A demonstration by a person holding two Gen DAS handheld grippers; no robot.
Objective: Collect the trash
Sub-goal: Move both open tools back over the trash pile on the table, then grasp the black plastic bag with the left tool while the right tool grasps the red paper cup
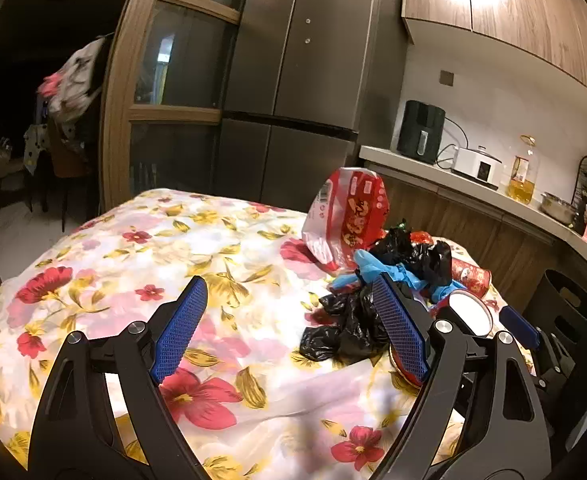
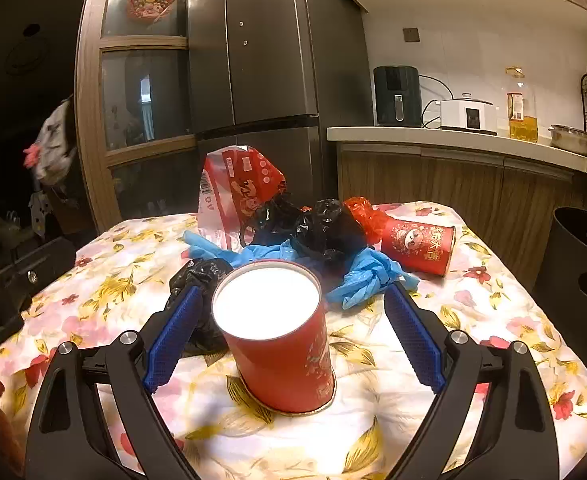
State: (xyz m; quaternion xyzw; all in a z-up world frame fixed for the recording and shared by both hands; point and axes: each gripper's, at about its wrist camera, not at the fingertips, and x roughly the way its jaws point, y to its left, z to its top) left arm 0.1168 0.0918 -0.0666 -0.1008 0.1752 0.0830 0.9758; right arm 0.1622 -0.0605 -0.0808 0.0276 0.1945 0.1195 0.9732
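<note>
Right tongs straddle upright red cup, label unreadable.

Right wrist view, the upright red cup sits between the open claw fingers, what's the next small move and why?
Probably close the right claw on the upright red cup. Its fingers already flank the cup with gaps on both sides, nothing is gripped, and the black bin stands off the table's right edge.
</note>
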